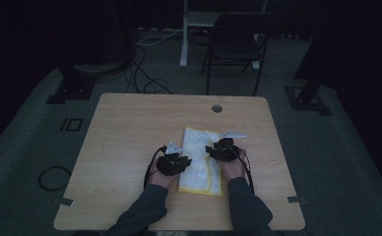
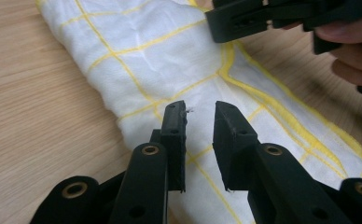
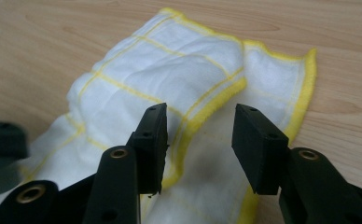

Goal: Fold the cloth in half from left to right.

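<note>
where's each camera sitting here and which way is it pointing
High view: above the person's side, looking forward and down on the table; forearms, both hands, left tongs and right tongs flank the folded cloth.
Left gripper view: rides the left tongs, looking along its parted jaws over the cloth; the other tongs and fingers show top right.
Right gripper view: rides the right tongs, jaws wide over the cloth's yellow hem.
Shared: the white, yellow-lined cloth on wood.
</note>
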Action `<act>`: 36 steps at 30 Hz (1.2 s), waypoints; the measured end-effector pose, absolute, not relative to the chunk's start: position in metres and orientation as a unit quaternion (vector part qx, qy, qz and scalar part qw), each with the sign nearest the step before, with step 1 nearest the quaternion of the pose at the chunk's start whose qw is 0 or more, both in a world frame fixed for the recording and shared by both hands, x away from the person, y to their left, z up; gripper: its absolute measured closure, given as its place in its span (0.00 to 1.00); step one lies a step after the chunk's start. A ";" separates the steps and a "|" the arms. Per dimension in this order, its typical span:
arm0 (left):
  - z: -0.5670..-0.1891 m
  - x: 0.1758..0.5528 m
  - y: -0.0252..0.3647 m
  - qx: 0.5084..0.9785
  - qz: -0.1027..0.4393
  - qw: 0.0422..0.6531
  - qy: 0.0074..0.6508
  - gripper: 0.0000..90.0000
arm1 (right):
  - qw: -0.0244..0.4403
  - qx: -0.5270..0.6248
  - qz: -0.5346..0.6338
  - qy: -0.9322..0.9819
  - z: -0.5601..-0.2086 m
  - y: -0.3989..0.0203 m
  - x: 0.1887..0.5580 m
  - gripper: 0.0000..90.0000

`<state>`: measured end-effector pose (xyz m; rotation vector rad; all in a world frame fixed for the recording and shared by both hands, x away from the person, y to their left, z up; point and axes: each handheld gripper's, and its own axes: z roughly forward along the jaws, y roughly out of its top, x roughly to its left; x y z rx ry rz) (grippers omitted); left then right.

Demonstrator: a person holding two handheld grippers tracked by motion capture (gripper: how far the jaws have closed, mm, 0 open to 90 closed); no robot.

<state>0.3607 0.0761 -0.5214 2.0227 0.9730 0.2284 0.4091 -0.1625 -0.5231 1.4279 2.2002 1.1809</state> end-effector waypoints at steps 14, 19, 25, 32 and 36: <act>-0.522 0.355 0.083 0.806 0.092 0.433 0.393 0.82 | 0.118 0.493 0.423 0.751 -0.521 -0.165 0.422 0.98; -0.523 0.354 0.082 0.807 0.092 0.433 0.392 0.82 | 0.140 0.480 0.424 0.755 -0.513 -0.168 0.419 0.98; -0.526 0.353 0.079 0.810 0.087 0.430 0.389 0.82 | 0.158 0.473 0.427 0.754 -0.504 -0.174 0.419 0.98; -0.532 0.351 0.074 0.815 0.080 0.425 0.386 0.82 | 0.186 0.452 0.432 0.758 -0.495 -0.175 0.417 0.98; -0.534 0.349 0.071 0.819 0.077 0.422 0.380 0.82 | 0.185 0.457 0.432 0.755 -0.494 -0.179 0.416 0.98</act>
